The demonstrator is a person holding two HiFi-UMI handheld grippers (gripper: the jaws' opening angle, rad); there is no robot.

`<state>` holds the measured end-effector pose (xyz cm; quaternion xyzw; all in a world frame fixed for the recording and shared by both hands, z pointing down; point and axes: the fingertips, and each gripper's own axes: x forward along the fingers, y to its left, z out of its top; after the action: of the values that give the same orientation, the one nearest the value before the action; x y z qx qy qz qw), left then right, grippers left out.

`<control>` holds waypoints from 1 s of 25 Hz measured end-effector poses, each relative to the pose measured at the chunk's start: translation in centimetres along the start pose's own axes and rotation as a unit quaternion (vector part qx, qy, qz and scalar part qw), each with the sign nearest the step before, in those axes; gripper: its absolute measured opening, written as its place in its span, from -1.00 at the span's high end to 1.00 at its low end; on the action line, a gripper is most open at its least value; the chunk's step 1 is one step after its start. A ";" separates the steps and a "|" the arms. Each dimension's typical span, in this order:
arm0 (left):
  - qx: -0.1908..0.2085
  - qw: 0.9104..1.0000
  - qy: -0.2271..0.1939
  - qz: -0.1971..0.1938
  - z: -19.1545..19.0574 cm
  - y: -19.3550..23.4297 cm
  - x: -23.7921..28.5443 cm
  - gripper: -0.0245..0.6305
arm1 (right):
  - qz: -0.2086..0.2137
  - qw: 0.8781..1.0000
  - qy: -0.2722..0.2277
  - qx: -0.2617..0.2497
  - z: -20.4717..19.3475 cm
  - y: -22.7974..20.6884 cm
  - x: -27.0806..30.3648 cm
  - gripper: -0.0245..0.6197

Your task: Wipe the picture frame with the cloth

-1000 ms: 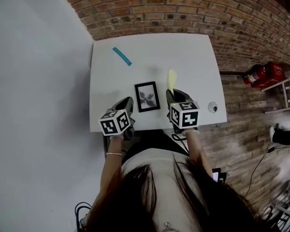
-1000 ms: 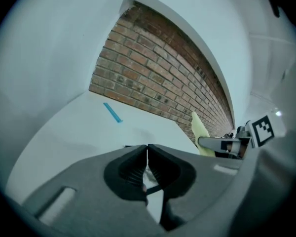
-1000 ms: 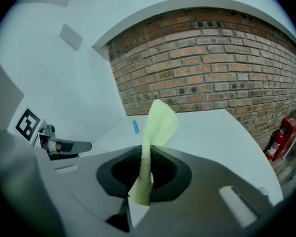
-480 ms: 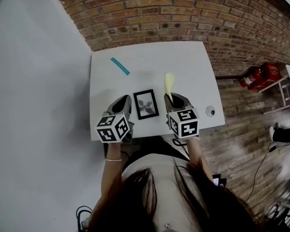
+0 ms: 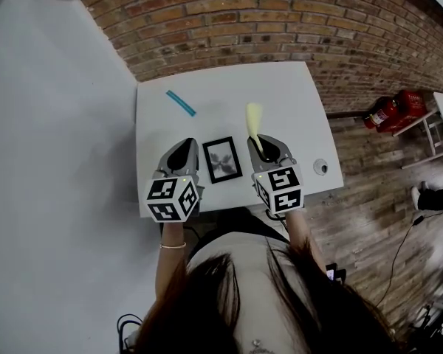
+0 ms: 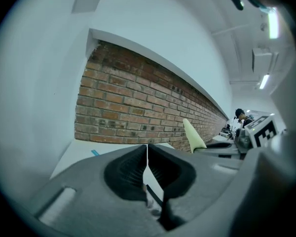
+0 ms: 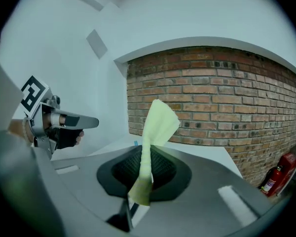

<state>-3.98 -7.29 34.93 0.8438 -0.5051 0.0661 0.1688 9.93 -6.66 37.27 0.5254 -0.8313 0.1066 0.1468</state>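
From above we see a white table (image 5: 303, 94) set against a brick wall; the picture frame (image 5: 223, 159) lies flat near the table's six o'clock edge, untouched, between our two grippers; the left gripper (image 5: 183, 147), at the frame's nine o'clock, has its jaws clenched on nothing; the right gripper (image 5: 265, 143), at the frame's three o'clock, pinches the pale yellow cloth (image 5: 254, 121), which stands out from the jaws in a narrow twisted strip toward twelve o'clock. We judge the risks thus: only a thin fold looks caught, so the cloth could slip free under rubbing pressure; nothing steadies the frame, so a wipe could push it across the table or off the near edge; the bunched cloth may let hard jaw tips scrape the frame's face; a blue strip (image 5: 181, 102) at the frame's eleven o'clock lies well apart and seems no hazard.
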 end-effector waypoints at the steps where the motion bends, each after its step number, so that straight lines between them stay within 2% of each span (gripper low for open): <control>1: 0.008 1.000 -0.004 0.001 0.3 -0.1 -0.1 0.90 | 0.001 1.000 -0.008 -0.003 0.3 0.1 0.0 0.82; 9: 0.065 0.997 -0.032 0.008 2.5 -0.8 -0.6 0.91 | -0.002 0.998 -0.054 -0.038 2.7 0.3 -0.3 0.82; 16: 0.098 0.993 -0.066 0.016 4.9 -1.1 -0.9 0.92 | -0.004 0.994 -0.098 -0.048 5.7 0.3 -1.0 0.82; 21: 0.107 0.990 -0.094 0.012 6.7 -1.5 -1.4 0.92 | 0.004 0.990 -0.141 -0.030 8.4 0.4 -2.1 0.82; 25: 0.109 0.988 -0.107 0.010 7.6 -1.7 -1.6 0.92 | 0.004 0.987 -0.157 -0.030 9.4 0.4 -2.4 0.82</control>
<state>-3.68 -7.86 27.02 0.8542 -0.5186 0.0314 0.0200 9.29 -7.54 27.58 0.5279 -0.8488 -0.0014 0.0301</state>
